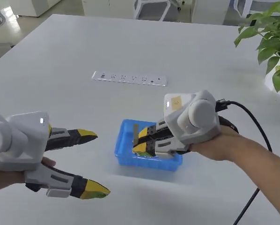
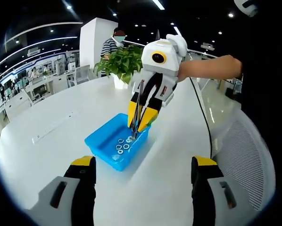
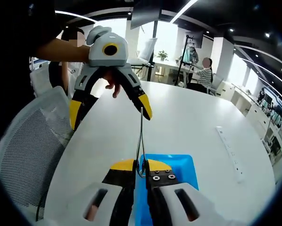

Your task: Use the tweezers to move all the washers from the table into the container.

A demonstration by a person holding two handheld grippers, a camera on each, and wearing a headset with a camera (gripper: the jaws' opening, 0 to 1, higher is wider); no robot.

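A blue container (image 1: 122, 145) sits on the white table, and several small washers (image 2: 122, 146) lie on its floor. My right gripper (image 1: 143, 140) hovers over the container, shut on thin metal tweezers (image 3: 141, 134). The tweezers (image 2: 135, 117) point down into the container, their tips close above the washers. Whether the tips hold a washer I cannot tell. My left gripper (image 1: 91, 163) stands open to the left of the container, with nothing between its jaws. In the right gripper view the left gripper (image 3: 110, 113) faces me from across the container (image 3: 178, 188).
A white power strip (image 1: 129, 78) lies on the table beyond the container. A potted plant (image 1: 271, 42) stands at the far right edge. A black cable (image 1: 252, 126) trails from the right gripper. A white mesh chair (image 3: 28, 155) stands beside the table.
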